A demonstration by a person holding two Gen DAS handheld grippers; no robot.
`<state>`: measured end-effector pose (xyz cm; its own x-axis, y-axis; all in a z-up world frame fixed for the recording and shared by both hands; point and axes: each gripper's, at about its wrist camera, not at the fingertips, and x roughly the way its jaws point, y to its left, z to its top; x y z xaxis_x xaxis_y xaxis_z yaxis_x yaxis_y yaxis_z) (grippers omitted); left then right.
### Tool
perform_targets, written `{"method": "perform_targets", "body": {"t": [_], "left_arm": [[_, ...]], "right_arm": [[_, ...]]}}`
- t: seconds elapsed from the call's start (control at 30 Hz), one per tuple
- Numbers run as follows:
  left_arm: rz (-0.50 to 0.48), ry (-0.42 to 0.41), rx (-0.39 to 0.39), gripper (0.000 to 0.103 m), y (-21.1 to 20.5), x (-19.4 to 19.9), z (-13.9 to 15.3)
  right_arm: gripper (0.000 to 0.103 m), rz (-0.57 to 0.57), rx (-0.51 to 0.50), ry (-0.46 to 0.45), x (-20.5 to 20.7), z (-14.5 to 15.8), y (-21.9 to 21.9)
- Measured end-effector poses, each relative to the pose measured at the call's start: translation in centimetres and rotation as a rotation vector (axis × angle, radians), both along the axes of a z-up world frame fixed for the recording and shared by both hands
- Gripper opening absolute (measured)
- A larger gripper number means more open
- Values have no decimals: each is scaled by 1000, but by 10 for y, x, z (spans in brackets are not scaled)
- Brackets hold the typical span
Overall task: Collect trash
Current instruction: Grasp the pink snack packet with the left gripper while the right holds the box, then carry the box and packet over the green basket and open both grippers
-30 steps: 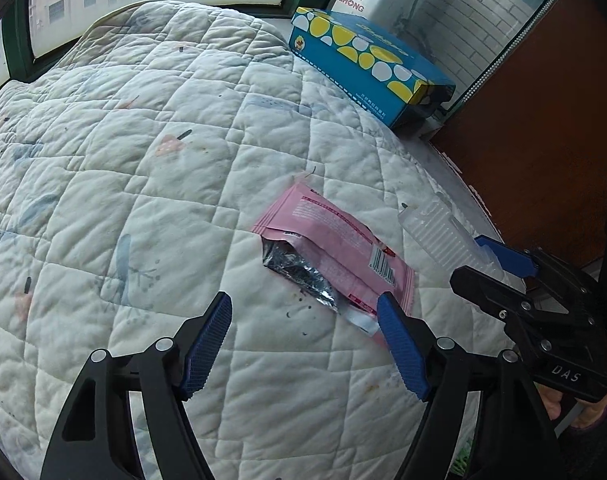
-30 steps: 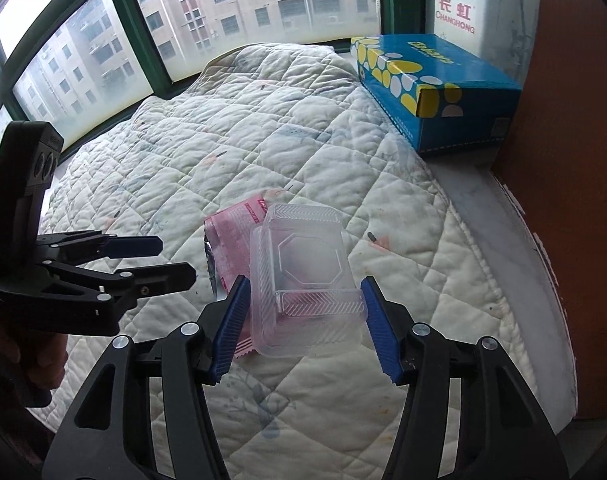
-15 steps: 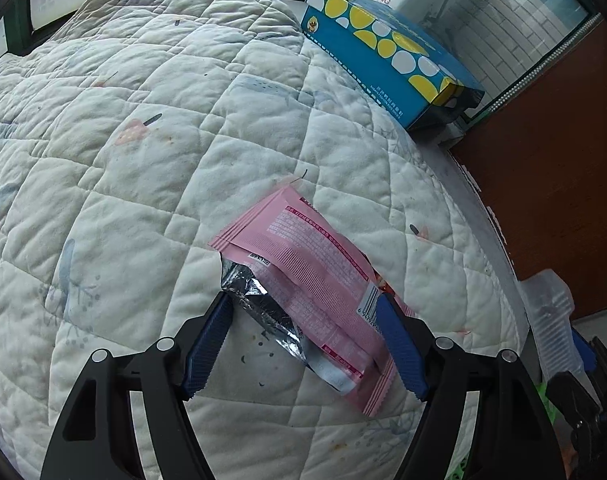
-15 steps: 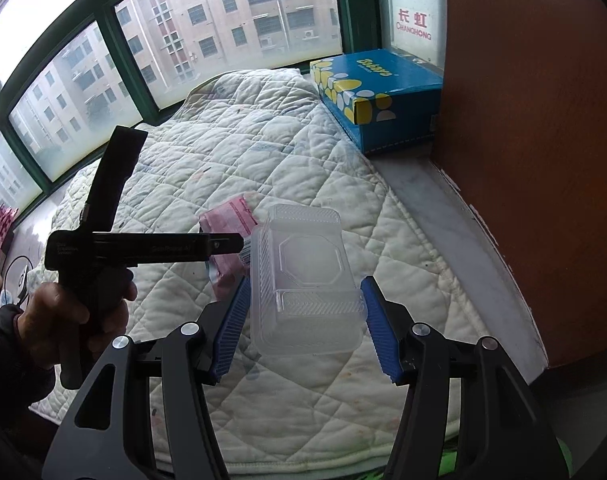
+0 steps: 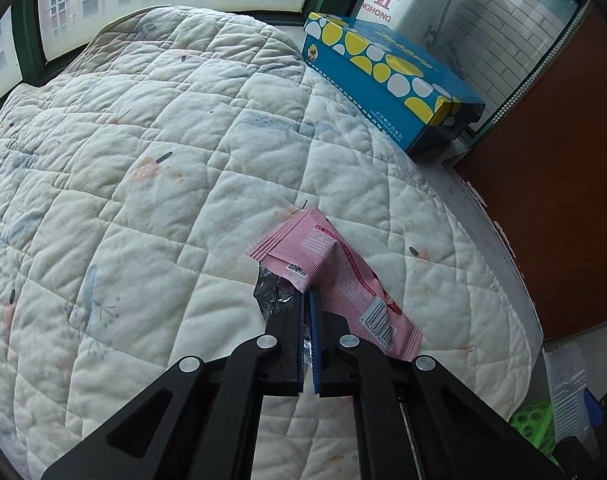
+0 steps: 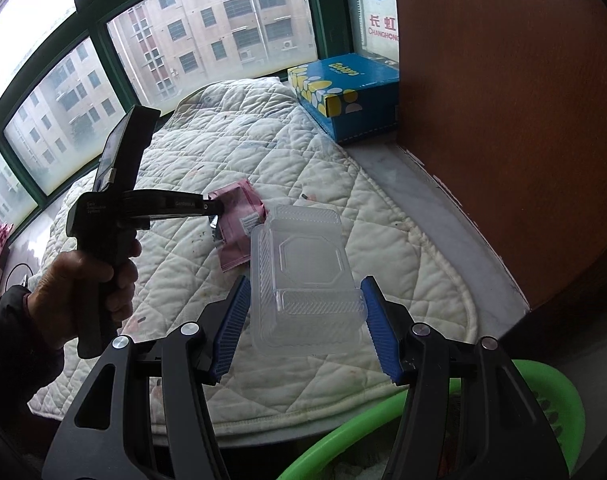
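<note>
A pink snack wrapper (image 5: pixel 339 276) with a silver torn end lies on the white quilted pad (image 5: pixel 143 200). My left gripper (image 5: pixel 306 300) is shut on the wrapper's near edge. The wrapper also shows in the right wrist view (image 6: pixel 239 220), with the left gripper (image 6: pixel 217 210) at it. My right gripper (image 6: pixel 303 320) is shut on a clear plastic clamshell box (image 6: pixel 303 276) and holds it in the air above the edge of the pad and a green basket (image 6: pixel 543 400).
A blue box with yellow and white dots (image 5: pixel 387 80) stands at the pad's far right by the window (image 6: pixel 183 40). A brown wooden panel (image 6: pixel 503 120) rises on the right. The green basket (image 5: pixel 535 428) sits below the ledge.
My left gripper has closed on the pink wrapper. My right gripper has pulled back and up with the clear box, so that the green basket now shows beneath it.
</note>
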<state>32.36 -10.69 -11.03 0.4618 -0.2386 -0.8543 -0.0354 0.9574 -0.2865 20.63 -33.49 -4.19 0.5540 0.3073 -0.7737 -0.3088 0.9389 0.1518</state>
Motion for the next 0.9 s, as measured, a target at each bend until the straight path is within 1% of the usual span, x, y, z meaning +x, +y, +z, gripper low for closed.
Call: {"method": "perform_targets", "body": {"t": [0.23, 0.47, 0.53, 0.63, 0.9], "left_arm": [[-44, -81, -15, 0, -3, -28, 41], [-119, -168, -35, 0, -15, -69, 88], [-145, -183, -48, 0, -21, -80, 98], [-187, -204, -68, 0, -33, -97, 112], [-327, -241, -139, 0, -78, -141, 143]], "right_arm": [[57, -34, 8, -35, -22, 11, -5], [57, -96, -2, -82, -60, 28, -23], [57, -122, 4, -84, -72, 29, -32], [57, -158, -14, -88, -90, 30, -43], [57, -255, -96, -92, -131, 27, -70]]}}
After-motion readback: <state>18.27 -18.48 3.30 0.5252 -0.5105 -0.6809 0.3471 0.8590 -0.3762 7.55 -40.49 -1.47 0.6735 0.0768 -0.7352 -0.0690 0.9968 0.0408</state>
